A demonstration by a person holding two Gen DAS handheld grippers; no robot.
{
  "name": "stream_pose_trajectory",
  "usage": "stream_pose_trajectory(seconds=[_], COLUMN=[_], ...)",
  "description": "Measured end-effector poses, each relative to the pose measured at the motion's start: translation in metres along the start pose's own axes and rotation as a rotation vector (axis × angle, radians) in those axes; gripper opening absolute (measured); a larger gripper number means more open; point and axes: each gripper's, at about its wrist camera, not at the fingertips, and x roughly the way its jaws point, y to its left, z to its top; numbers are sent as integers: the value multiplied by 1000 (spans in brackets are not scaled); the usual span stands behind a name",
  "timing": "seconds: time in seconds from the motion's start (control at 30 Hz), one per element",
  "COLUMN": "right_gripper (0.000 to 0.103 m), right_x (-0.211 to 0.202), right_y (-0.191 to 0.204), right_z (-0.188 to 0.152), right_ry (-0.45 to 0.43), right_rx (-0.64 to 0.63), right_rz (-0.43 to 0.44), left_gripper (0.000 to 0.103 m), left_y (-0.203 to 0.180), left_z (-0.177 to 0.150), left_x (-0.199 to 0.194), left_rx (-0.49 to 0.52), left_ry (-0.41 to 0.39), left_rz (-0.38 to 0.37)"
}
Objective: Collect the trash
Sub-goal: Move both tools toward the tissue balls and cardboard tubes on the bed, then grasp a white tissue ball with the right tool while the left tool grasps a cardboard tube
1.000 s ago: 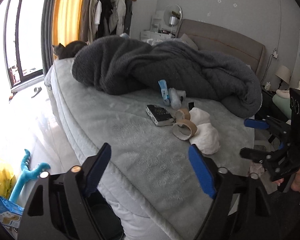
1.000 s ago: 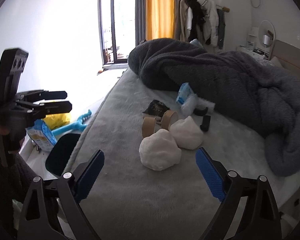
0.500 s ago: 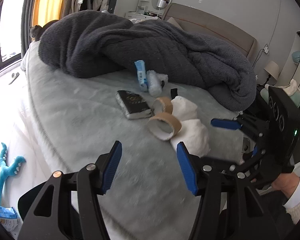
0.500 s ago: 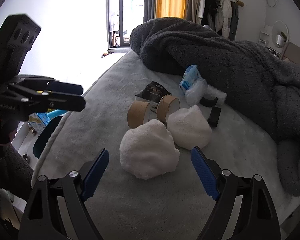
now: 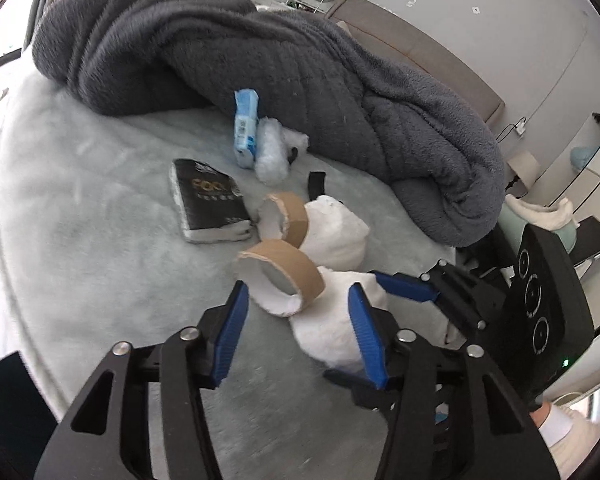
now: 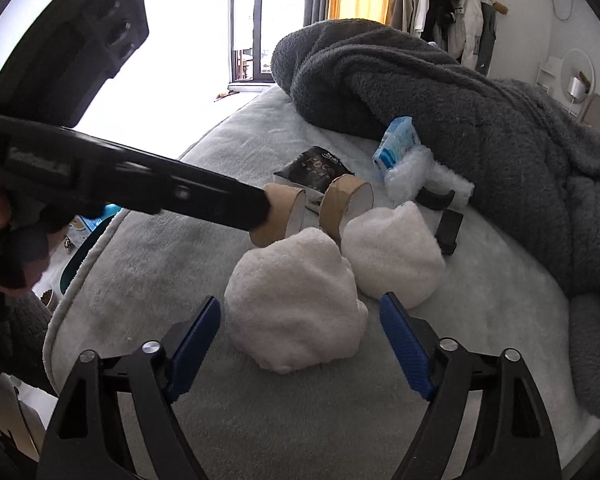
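Trash lies in a pile on the pale bed (image 5: 80,216): two cardboard tape rolls, two white fluffy wads, a black packet (image 5: 208,204) and a blue tissue pack (image 5: 246,128). My left gripper (image 5: 298,312) has its jaws closing, and the near roll (image 5: 280,276) sits just ahead between the blue pads, which are not pressing it. In the right wrist view one of its fingers (image 6: 220,200) reaches that roll (image 6: 278,216). My right gripper (image 6: 300,320) is also closing around the near wad (image 6: 296,304), with gaps on both sides.
A heaped dark grey blanket (image 5: 300,68) covers the far side of the bed. A small black strap (image 5: 316,182) and another white roll (image 5: 270,156) lie near it. A dark bin (image 6: 80,256) stands on the floor beside the bed. A window (image 6: 244,20) is beyond.
Both grippers came down and in toward the pile. The left jaws narrowed and now flank the near cardboard roll; the right jaws narrowed a little around the near white wad.
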Motion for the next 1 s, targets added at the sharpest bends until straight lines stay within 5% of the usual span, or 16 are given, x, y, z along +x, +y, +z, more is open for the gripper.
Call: stream_pose_trajectory(seconds=[0.4, 0.57, 0.73, 1.0], right_gripper=[69, 66, 51, 50], right_x=[7, 11, 7, 11], right_y=[-9, -6, -7, 9], right_z=[-2, 2, 10, 33], right_ry=[-10, -12, -45, -60], right_rx=[57, 56, 83, 129], right_rz=[43, 44, 61, 89], left_gripper=[22, 21, 19, 19], left_y=[14, 11, 10, 11], left_z=[11, 16, 18, 21], left_x=[19, 3, -12, -45], left_rx=[-109, -64, -15, 43], left_ry=[3, -55, -110, -213], left_rz=[-66, 8, 73, 230])
